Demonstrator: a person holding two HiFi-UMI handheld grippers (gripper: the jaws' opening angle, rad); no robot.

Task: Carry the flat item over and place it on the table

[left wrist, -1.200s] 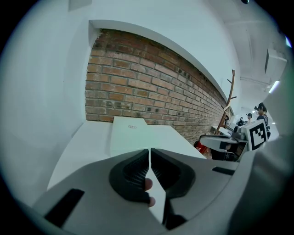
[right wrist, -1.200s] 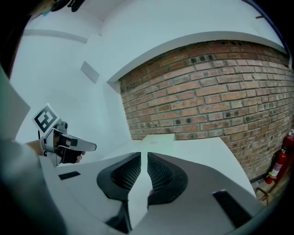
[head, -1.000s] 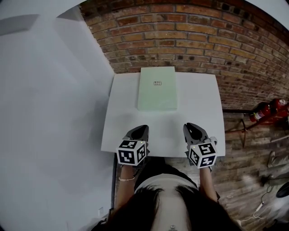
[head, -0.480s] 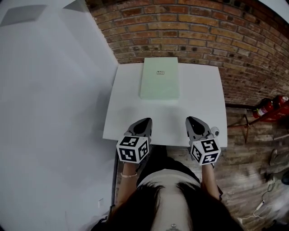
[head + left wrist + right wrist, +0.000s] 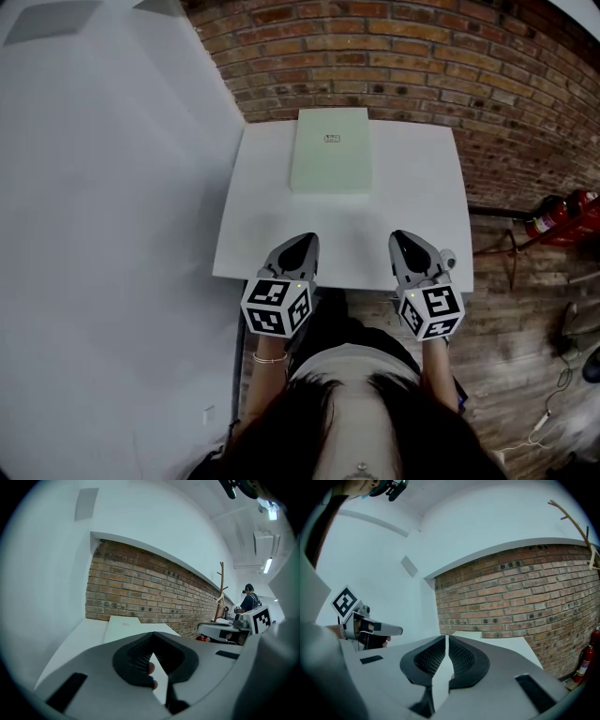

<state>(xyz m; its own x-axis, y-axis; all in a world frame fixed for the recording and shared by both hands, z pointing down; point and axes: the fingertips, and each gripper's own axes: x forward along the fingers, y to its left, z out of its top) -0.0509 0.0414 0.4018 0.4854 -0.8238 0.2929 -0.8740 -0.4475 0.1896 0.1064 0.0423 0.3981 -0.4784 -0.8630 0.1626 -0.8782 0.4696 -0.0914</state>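
So the flat pale-green board (image 5: pixel 331 161) is lying on the white table (image 5: pixel 412 202), up at the far side right by the brick wall (image 5: pixel 441 66). The left gripper (image 5: pixel 303 244) and right gripper (image 5: pixel 403 239) are both closed with nothing in them, tips over the table's near edge, well apart from the board.

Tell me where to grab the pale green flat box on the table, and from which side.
Grip the pale green flat box by its near short edge, coming in level from the near side of the table. It lies flat, long axis pointing away, far end by the brick wall, so that thin near edge is likely easiest to straddle.
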